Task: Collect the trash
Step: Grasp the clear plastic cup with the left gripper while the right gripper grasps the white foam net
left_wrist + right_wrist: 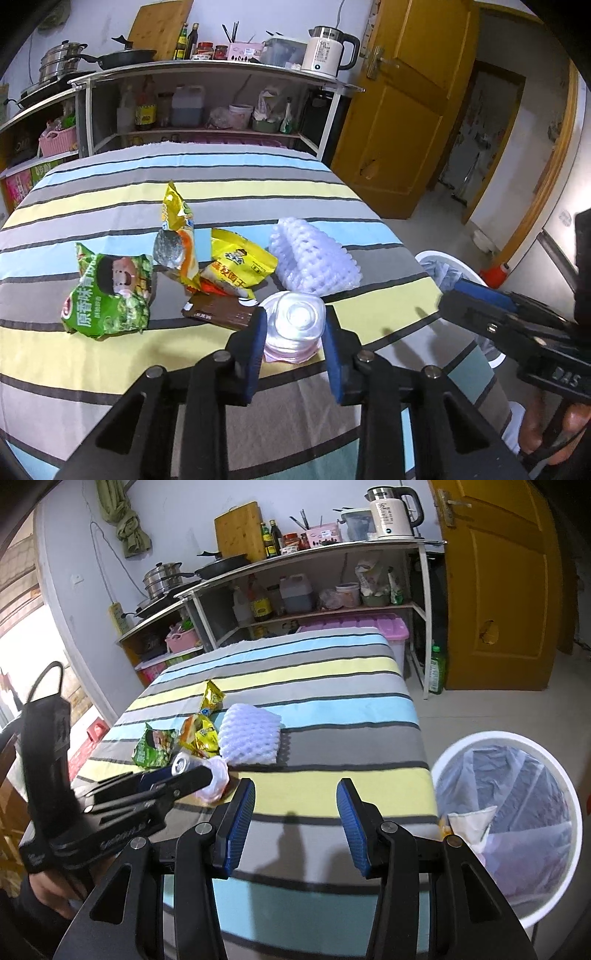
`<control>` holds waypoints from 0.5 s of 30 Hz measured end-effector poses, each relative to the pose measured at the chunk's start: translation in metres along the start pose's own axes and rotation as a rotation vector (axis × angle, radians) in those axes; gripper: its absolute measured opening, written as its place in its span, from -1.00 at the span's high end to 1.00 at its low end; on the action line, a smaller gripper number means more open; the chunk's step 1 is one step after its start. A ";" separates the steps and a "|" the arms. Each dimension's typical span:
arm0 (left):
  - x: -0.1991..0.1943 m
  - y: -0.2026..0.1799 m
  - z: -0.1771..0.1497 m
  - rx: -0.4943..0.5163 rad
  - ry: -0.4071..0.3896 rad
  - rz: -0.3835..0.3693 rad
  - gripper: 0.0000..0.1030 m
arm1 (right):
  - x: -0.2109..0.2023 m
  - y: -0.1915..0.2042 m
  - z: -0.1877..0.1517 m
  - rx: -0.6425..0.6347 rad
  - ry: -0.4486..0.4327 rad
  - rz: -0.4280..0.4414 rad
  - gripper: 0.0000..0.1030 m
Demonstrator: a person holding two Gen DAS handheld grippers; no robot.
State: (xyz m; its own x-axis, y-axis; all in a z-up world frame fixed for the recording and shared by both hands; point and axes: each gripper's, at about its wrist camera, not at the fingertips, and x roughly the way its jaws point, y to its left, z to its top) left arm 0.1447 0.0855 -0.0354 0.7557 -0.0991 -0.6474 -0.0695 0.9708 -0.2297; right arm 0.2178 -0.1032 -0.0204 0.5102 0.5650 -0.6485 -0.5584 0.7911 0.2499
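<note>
A crushed clear plastic bottle with a pink label lies on the striped tablecloth. My left gripper is shut on it, a blue pad against each side. Just beyond lie a brown wrapper, two yellow snack bags, a green snack bag and a white foam net. My right gripper stands open over the table's near edge, nothing between its fingers. The right wrist view shows the left gripper at the bottle.
A white bin with a clear liner and some trash inside stands on the floor off the table's right corner. Kitchen shelves with pans and a kettle stand behind the table. A yellow door is at the back right.
</note>
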 end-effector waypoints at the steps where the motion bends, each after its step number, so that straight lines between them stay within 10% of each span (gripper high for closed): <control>1: -0.002 0.002 0.000 -0.002 -0.004 -0.001 0.40 | 0.004 0.003 0.003 -0.003 0.002 0.005 -0.02; 15: -0.027 0.038 -0.003 -0.054 -0.050 0.001 0.41 | 0.068 0.038 0.022 -0.067 0.078 0.012 -0.13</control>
State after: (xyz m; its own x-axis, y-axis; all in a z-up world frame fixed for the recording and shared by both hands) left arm 0.1194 0.1245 -0.0292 0.7873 -0.0852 -0.6107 -0.1048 0.9575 -0.2687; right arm 0.2450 -0.0294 -0.0391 0.4521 0.5522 -0.7005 -0.6078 0.7655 0.2112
